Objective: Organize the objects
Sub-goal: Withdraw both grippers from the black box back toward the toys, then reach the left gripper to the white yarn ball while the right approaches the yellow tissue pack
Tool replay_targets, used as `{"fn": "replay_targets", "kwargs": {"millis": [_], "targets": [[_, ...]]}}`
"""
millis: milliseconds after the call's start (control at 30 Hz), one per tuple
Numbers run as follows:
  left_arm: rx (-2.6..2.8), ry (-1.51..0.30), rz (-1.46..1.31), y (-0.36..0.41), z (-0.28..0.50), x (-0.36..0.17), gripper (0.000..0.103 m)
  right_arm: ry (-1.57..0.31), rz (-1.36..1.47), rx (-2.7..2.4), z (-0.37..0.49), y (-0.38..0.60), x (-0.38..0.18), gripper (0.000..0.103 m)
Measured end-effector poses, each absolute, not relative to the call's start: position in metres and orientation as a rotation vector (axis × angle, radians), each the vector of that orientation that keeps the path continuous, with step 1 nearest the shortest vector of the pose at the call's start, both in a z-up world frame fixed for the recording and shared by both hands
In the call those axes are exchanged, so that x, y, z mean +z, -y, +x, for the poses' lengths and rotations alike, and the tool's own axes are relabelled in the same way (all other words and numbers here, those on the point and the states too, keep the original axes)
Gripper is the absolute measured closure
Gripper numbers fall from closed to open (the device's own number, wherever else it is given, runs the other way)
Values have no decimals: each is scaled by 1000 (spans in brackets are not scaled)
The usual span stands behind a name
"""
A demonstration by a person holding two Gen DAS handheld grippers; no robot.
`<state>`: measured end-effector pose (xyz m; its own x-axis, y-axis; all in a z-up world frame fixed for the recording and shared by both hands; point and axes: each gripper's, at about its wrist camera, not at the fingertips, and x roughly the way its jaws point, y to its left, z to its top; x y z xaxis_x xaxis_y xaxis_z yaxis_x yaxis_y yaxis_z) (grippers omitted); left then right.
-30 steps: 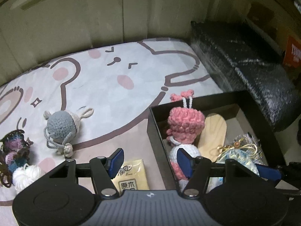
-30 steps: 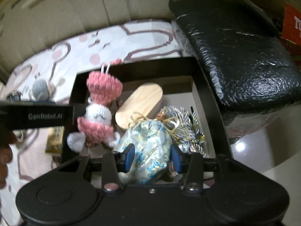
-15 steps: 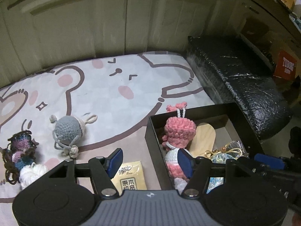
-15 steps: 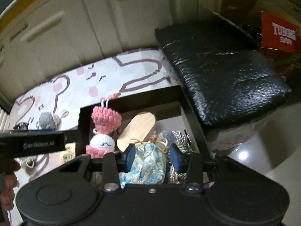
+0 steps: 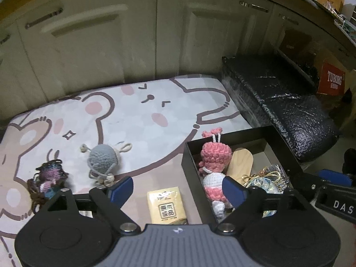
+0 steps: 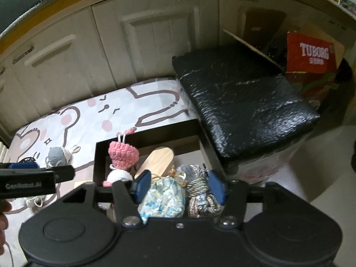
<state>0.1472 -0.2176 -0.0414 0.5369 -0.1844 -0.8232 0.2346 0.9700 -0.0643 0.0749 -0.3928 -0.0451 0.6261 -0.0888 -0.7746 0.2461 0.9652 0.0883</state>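
Brocade pouch (image 6: pixel 163 197) lies in box (image 6: pixel 99 155) below wide-open, empty right gripper (image 6: pixel 178 187).

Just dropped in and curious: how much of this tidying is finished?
Done: the pink crochet doll, wooden piece, brocade pouch and braided cords lie in the black box. In hand: nothing; left tongs and right tongs are open. Left: gray crochet doll, dark yarn doll and yellow packet on the mat.

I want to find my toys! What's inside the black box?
Inside the black box are a pink crochet doll, a wooden piece, a blue brocade pouch and a braided cord bundle. Anything underneath them is hidden.
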Motion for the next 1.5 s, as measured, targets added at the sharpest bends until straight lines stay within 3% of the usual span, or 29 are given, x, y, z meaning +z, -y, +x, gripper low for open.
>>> {"fn": "replay_targets", "kwargs": {"millis": [400,633,1500], "targets": [[-215,-948,61,203,130,-30,2,-825,130,-256,57,392,-30,15],[-189,-945,52,193,128,-28,0,-810,106,-288,50,392,-26,0],[-72,-913,11,111,131,-21,0,-813,105,-245,75,343,-34,0]]}}
